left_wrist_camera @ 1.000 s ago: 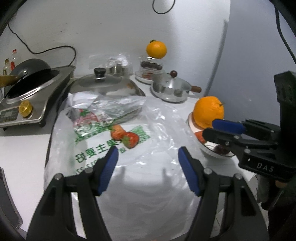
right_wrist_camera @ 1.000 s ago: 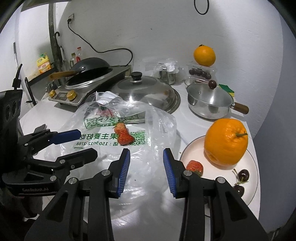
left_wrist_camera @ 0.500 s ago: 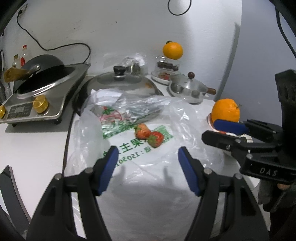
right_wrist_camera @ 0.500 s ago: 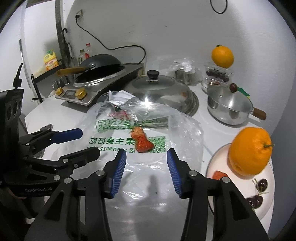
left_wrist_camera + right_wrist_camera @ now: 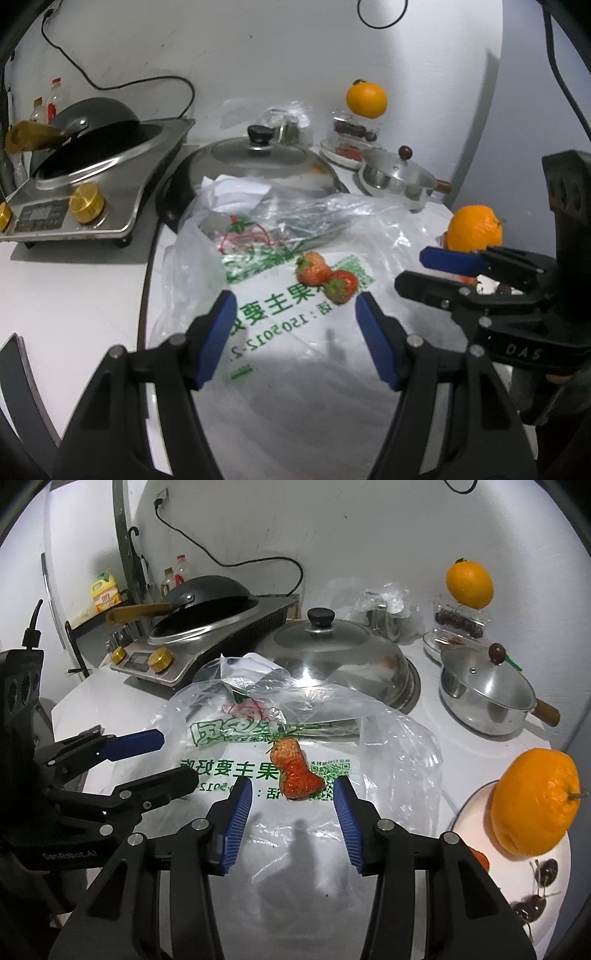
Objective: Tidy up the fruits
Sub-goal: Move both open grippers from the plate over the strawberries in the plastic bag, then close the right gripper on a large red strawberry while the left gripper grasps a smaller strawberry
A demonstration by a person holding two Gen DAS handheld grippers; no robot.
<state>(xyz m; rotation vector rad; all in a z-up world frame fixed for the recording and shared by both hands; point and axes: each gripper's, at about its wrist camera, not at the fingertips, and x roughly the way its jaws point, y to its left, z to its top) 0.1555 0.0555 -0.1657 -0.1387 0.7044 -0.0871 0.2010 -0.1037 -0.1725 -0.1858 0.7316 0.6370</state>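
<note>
Two strawberries (image 5: 294, 770) lie touching on a clear plastic bag (image 5: 258, 775) with green print; they also show in the left wrist view (image 5: 327, 277). My right gripper (image 5: 293, 795) is open, its blue pads just short of the strawberries. My left gripper (image 5: 295, 314) is open and empty over the bag, close in front of the strawberries. A white plate (image 5: 476, 805) at the right holds an orange (image 5: 533, 806), cherries (image 5: 543, 882) and a partly hidden strawberry (image 5: 480, 856). The right gripper also shows in the left wrist view (image 5: 432, 269).
A large steel lid (image 5: 332, 657) lies behind the bag. A wok on a stove (image 5: 199, 616) stands at the back left. A small lidded pot (image 5: 487, 694) stands at the right, and a second orange (image 5: 469, 579) sits on a cherry box (image 5: 458, 622) behind it.
Both grippers have shifted left and closer to the two strawberries. The right gripper's jaws have opened wider. The plate has slid toward the right edge of both views.
</note>
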